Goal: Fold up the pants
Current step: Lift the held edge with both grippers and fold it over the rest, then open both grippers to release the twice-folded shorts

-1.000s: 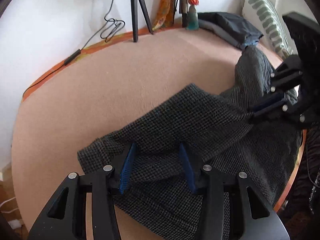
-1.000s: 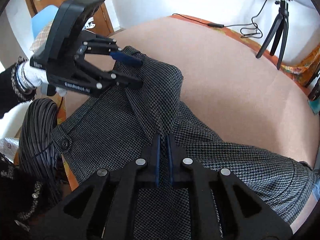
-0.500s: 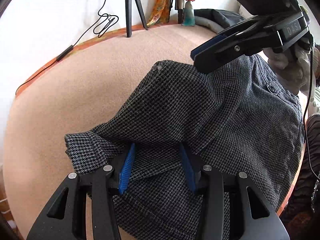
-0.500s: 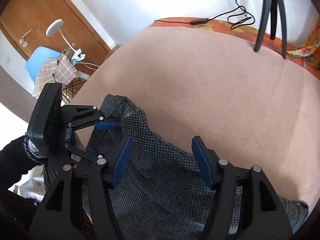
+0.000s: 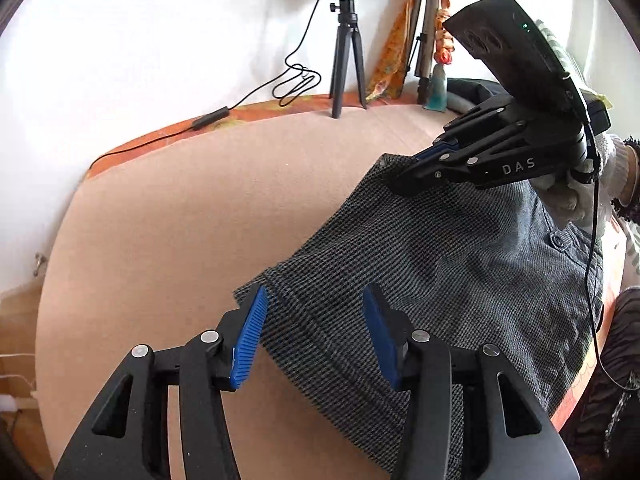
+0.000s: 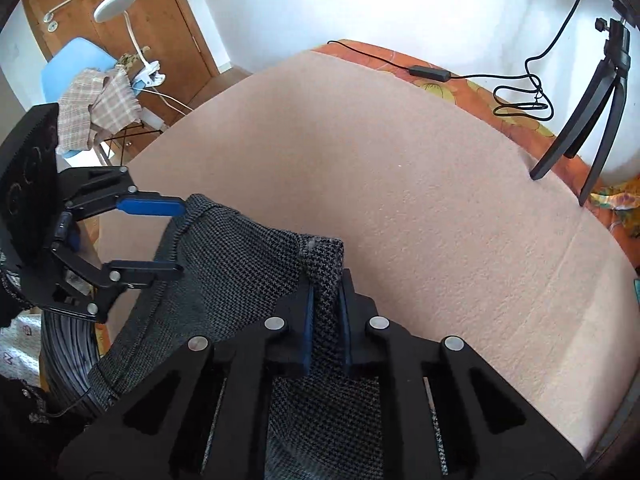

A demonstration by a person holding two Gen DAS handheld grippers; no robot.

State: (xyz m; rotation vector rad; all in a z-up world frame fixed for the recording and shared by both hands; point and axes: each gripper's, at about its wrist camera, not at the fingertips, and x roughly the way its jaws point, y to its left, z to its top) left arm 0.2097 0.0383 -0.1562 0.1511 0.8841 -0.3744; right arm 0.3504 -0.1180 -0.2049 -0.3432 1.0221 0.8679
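Observation:
Dark grey houndstooth pants lie folded over on a pink-beige padded surface, near its right edge. My left gripper is open, its blue pads straddling the near folded edge of the pants. My right gripper is shut on the far corner of the pants. In the right wrist view the right gripper pinches a fold of the pants between its pads, and the open left gripper sits at the fabric's left edge.
A black tripod with a ring light and a coiled cable stand at the back edge by the white wall. Dark clothes and a striped pillow lie at the back right. A blue chair and wooden door are beyond the surface.
My right gripper opened, moved to the far corner of the pants and closed on it. My left gripper stayed open and drew back to the near edge. The fabric now lies flatter.

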